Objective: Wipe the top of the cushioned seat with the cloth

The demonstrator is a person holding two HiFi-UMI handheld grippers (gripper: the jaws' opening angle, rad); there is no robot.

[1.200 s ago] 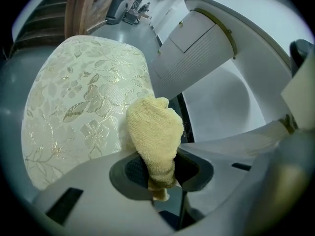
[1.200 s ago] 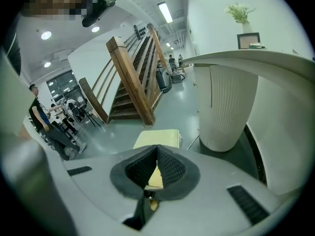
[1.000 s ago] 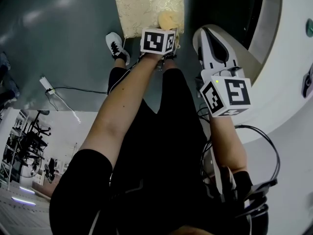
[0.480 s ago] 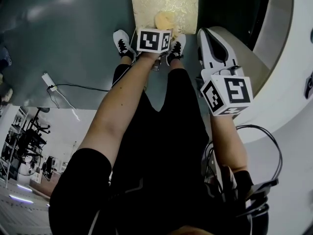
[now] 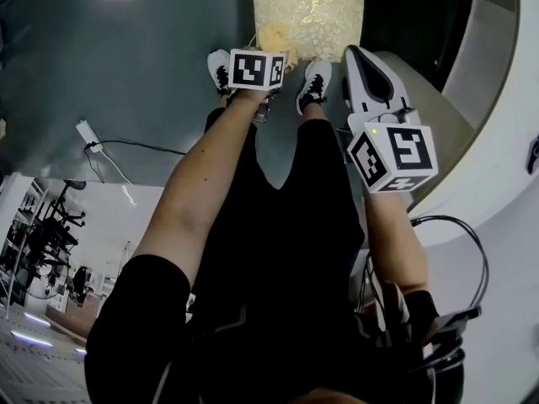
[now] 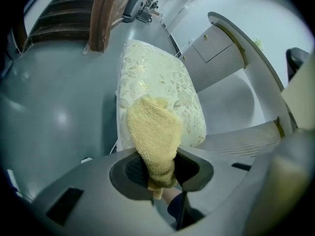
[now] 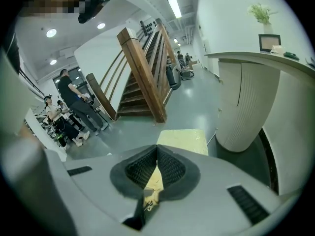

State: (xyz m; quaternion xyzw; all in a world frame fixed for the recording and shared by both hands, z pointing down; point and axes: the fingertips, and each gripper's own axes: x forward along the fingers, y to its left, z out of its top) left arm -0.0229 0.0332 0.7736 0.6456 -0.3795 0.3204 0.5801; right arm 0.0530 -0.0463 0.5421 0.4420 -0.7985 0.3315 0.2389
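Shifted rightward since a second ago, cushioned seat [image 5: 313, 7] in head view, yellow cloth [image 5: 275, 34] at its near edge ahead of left gripper [image 5: 269, 50], right gripper [image 5: 354, 55] off to the side, left gripper view, jaws clamped on cloth, seat just beyond, right gripper view, jaws pressed together on nothing, seat ahead.

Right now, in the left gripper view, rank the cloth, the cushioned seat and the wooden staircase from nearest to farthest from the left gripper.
1. Cloth: clamped in the left gripper, at centre.
2. Cushioned seat: directly ahead, beyond the cloth.
3. Wooden staircase: far behind the seat, upper left.
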